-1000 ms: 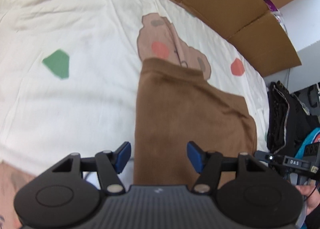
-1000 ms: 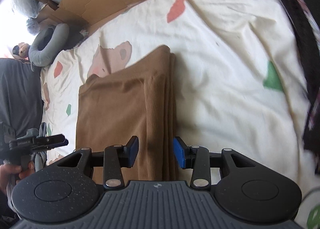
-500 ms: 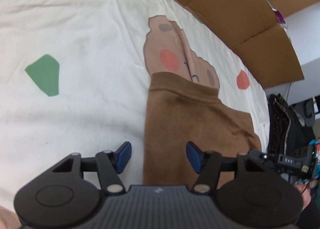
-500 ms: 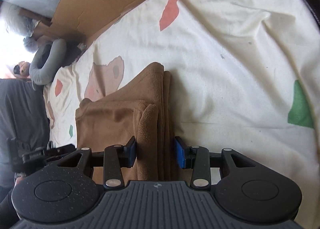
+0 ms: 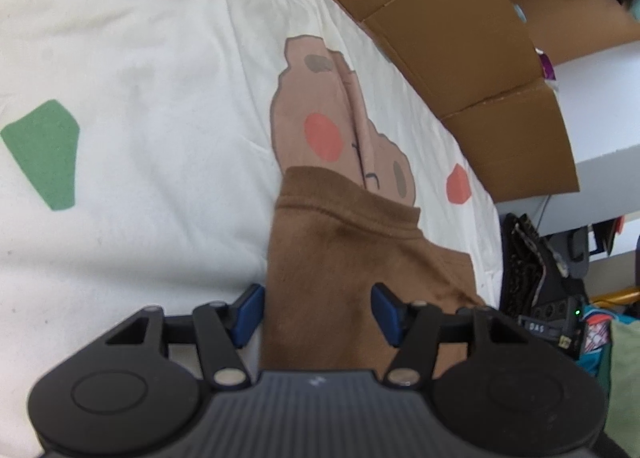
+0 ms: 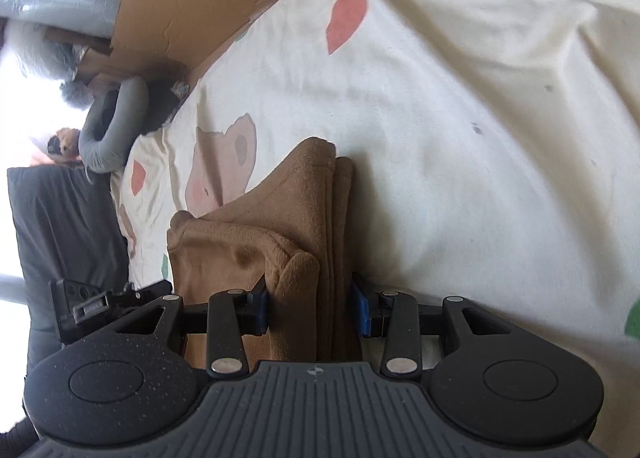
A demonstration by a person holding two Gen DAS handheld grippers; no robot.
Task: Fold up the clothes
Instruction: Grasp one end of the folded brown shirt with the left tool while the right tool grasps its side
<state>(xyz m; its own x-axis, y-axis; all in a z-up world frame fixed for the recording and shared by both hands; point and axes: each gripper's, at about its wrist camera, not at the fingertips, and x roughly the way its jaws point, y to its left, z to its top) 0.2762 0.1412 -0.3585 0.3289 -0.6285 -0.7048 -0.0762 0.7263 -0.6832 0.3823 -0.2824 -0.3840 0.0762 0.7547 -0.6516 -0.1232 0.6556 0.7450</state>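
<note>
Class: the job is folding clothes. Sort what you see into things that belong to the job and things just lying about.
Belongs to the job:
folded brown fleece garment
left claw
right claw

Just lying about:
cream bedsheet with bear print
flattened brown cardboard
grey neck pillow
black patterned clothing heap
</note>
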